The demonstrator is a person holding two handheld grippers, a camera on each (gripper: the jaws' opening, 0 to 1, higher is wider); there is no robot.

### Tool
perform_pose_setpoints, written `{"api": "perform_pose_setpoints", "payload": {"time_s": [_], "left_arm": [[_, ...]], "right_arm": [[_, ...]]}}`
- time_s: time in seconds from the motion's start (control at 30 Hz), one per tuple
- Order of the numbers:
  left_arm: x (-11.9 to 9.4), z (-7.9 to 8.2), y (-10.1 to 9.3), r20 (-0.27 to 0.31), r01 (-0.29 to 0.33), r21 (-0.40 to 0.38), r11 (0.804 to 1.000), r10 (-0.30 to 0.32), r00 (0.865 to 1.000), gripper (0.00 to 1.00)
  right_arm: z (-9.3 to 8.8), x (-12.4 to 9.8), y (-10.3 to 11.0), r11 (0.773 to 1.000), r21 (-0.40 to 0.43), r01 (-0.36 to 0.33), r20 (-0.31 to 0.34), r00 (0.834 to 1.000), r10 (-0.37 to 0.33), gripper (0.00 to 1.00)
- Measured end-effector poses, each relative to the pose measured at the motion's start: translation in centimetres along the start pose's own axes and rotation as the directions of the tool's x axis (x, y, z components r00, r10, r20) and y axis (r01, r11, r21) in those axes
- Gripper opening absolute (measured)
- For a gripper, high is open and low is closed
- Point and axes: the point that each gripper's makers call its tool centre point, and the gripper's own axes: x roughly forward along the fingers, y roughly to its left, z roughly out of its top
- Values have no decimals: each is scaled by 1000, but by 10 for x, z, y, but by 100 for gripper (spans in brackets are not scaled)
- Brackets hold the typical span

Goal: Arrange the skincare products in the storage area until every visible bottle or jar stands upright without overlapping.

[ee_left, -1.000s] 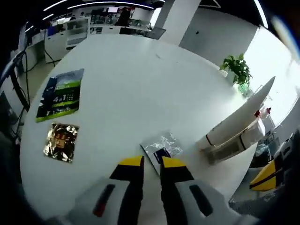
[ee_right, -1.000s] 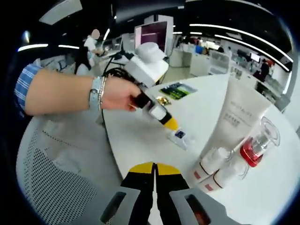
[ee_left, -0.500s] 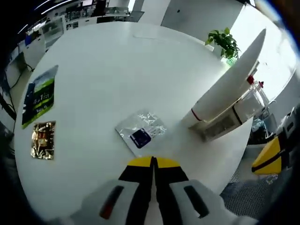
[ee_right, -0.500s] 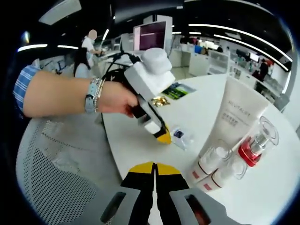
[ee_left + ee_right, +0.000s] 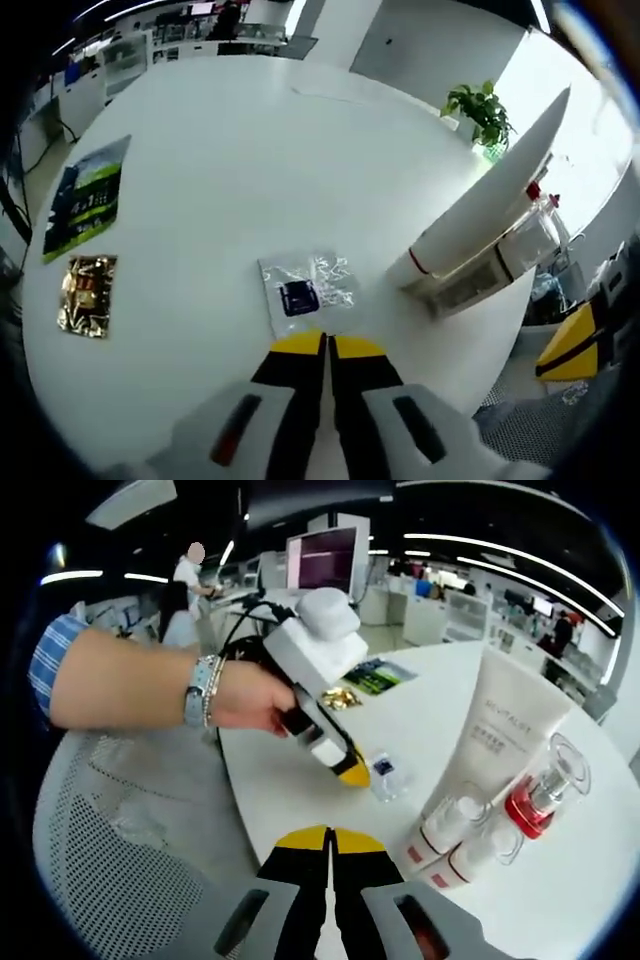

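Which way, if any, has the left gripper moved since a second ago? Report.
Yes. In the right gripper view the left gripper has come down toward the table's near edge, now level with the clear sachet.

White table [image 5: 250,150] bears sachets, tube, bottles.

Left gripper [image 5: 327,346] jaws now together.

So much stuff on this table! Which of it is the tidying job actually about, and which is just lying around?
Part of the job:
- white tube
- red-capped clear bottle
- two small white bottles
- clear sachet, just ahead of the left gripper

Just lying about:
- gold packet
- green leaflet
- potted plant
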Motion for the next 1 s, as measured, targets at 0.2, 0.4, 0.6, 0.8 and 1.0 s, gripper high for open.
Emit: {"api": "perform_pose_setpoints", "payload": {"time_s": [0.2,0.4,0.6,0.8,1.0], "left_arm": [[4,-2,-4,-1,15,8,1000,-15,1000,3],[-17,35,13,176,-27,-55,998,36,984,13],[-46,55,53,260,-127,-126,984,156,953,31],[-74,59,114,251,-295,-169,940,331,910,51],[-72,28,160,96,-394,-148,907,410,907,61]], "right_arm": [[2,-1,0,1000,1,-2,9,1000,2,0],[6,-3,4,1000,21,-23,30,999,22,0],[8,-2,11,999,20,-49,33,998,48,0],[10,-3,10,999,18,-36,46,998,35,0],[12,-4,9,999,14,-33,56,998,32,0]]}}
